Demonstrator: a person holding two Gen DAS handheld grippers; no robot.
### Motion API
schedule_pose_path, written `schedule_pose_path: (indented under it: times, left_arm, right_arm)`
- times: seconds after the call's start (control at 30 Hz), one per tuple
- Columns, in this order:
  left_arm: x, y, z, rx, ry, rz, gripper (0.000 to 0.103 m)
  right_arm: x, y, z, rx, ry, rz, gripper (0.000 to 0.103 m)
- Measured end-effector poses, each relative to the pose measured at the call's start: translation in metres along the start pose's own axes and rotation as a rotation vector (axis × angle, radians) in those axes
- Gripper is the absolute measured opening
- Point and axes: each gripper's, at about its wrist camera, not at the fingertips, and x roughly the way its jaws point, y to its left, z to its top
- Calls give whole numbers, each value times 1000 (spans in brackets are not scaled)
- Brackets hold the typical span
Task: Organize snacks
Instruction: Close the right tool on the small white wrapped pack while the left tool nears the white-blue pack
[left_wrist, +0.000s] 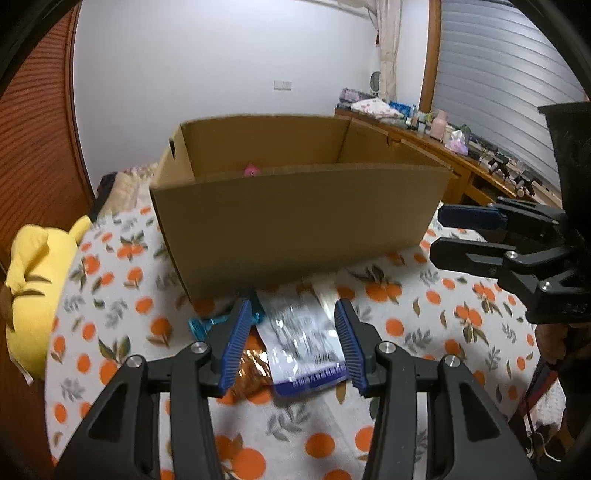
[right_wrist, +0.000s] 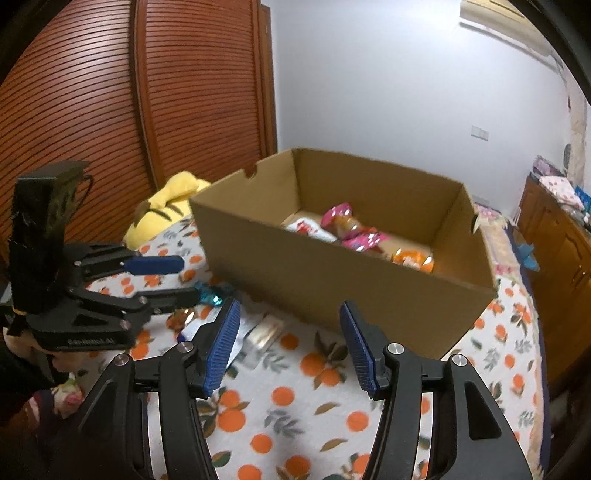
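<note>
Snacks sit in two places, and each camera shows a different part. From the right wrist you can look down into the cardboard box (right_wrist: 332, 266) and see shiny pink packets (right_wrist: 345, 218), a white and red packet (right_wrist: 308, 229) and an orange packet (right_wrist: 412, 260) on its floor. From the left wrist the near wall of the box (left_wrist: 295, 229) hides almost all of that, and only a bit of pink pokes up over the edge. The left wrist view shows more of the loose snacks on the bed, near the front of the box: a flat white and purple packet (left_wrist: 306, 347), a crinkly orange packet (left_wrist: 255, 373) and a shiny blue wrapper (left_wrist: 207, 326). The left gripper (left_wrist: 291, 347) hangs over them with its ribbed blue pads partly apart, and the white packet shows between them, but the pads do not press on it. The right gripper (right_wrist: 291, 347) is also partly apart, with only the blanket (right_wrist: 295, 424) under it and nothing held. Each camera sees the other gripper from the side. The blanket is soft and white with round orange fruits and leaves. The box is plain brown with straight sides. A fluffy yellow plush toy (left_wrist: 37, 288) lies on the left, by a ribbed brown wooden door (right_wrist: 110, 92). A wooden desk (left_wrist: 443, 151) with many small things stands far on the right.
</note>
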Motion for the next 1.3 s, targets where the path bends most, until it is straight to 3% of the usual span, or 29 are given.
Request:
schedule_pose_path:
  times: [0.57,1.0,1.3]
  left_arm:
    - [12,8,-31,-40,65,7,47]
    - [9,18,-37,-55,61,4,47]
    - [7,20,-37,-62,58,2,47]
  right_arm:
    - [39,9,-14,36,79,46,55]
    - [95,-1,-11,83,182,59,41]
    - [114,2,-16,75,236,27,38]
